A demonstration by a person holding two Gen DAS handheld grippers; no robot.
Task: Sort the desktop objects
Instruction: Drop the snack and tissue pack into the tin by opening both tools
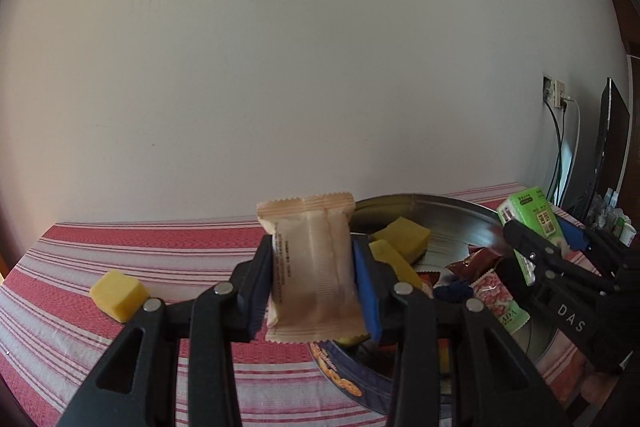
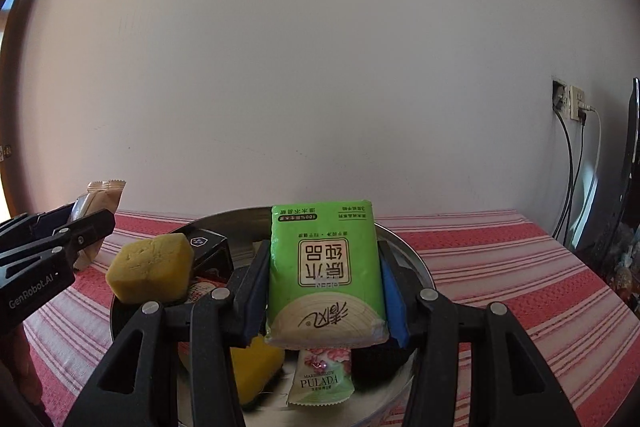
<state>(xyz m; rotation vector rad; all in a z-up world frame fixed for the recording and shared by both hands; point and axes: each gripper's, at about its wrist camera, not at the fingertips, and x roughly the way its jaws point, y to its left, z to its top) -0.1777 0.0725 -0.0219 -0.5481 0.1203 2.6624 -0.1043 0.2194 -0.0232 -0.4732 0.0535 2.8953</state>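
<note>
Clamped between the left gripper (image 1: 314, 271) jaws, a beige snack packet (image 1: 314, 267) stands upright: light, crinkly, best pinched across its flat sides. The right gripper (image 2: 324, 279) squeezes a soft green tissue pack (image 2: 324, 267) above the metal tray (image 2: 416, 267). Only the left wrist view shows the yellow sponge block (image 1: 119, 294) lying on the striped cloth, ahead-left.

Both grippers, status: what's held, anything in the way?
Left gripper shut on beige snack packet. Right gripper shut on green tissue pack. Both held above the metal tray of sponges and packets. Nothing blocking.
</note>
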